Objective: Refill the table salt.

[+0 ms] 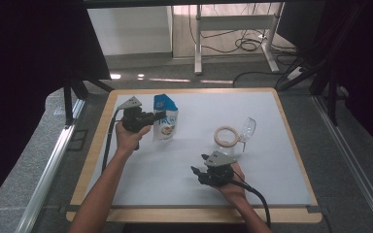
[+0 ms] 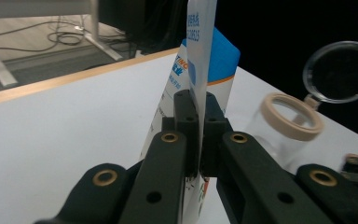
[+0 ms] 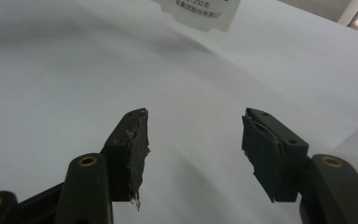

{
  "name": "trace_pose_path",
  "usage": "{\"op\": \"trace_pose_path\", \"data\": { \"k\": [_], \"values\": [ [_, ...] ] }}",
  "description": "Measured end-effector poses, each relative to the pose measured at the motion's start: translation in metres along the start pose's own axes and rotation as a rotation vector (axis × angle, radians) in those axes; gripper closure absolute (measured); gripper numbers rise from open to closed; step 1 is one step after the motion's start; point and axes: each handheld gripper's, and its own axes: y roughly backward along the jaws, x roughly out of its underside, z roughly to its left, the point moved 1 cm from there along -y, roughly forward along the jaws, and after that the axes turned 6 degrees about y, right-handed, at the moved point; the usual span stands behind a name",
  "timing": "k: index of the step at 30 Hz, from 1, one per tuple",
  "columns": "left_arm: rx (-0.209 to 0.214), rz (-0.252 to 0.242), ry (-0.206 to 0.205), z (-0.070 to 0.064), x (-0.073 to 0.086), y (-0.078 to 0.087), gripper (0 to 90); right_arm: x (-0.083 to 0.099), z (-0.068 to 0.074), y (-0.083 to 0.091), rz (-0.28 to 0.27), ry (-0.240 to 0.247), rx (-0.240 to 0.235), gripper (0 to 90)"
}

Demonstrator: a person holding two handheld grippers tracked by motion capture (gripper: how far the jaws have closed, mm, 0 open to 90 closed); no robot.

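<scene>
On the white table (image 1: 184, 165), the left gripper (image 1: 159, 118) clamped the pouch (image 1: 165, 121); at five o'clock, the right gripper (image 1: 198, 164) stood apart.

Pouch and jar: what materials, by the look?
Pouch: likely thin printed plastic film, slightly glossy; its edge pinches flat between the left gripper jaws. Jar: clear plastic or glass, see-through wall and flipped-open lid; the beige rim looks like matte plastic or rubber.

Black tongs (image 3: 193, 154), brass rivets, grey plates, black cables.
</scene>
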Motion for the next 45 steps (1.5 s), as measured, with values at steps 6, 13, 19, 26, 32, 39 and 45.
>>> {"op": "trace_pose_path", "data": {
  "k": [6, 13, 19, 26, 32, 39, 45],
  "values": [
    [0.053, 0.010, -0.014, -0.017, 0.000, -0.003, 89.6, -0.006, 0.002, -0.012, 0.008, 0.015, 0.024, 38.7],
    [0.111, 0.010, -0.026, -0.039, -0.001, -0.003, 89.6, -0.014, 0.001, -0.031, 0.016, 0.023, 0.085, 33.7],
    [0.130, 0.017, -0.038, -0.053, -0.003, -0.004, 89.6, -0.017, 0.002, -0.045, 0.021, 0.043, 0.138, 31.3],
    [0.162, 0.022, -0.038, -0.062, -0.002, -0.006, 89.6, -0.021, 0.000, -0.054, 0.004, 0.043, 0.173, 31.0],
    [0.202, 0.032, -0.039, -0.070, -0.005, -0.010, 89.6, -0.023, -0.002, -0.055, -0.018, 0.050, 0.184, 30.9],
    [0.211, 0.052, -0.034, -0.075, -0.006, -0.024, 89.6, -0.023, 0.001, -0.053, -0.022, 0.063, 0.155, 36.7],
    [0.204, 0.065, -0.022, -0.075, -0.006, -0.034, 89.6, -0.020, 0.002, -0.051, -0.013, -0.013, 0.100, 40.5]
  ]
}}
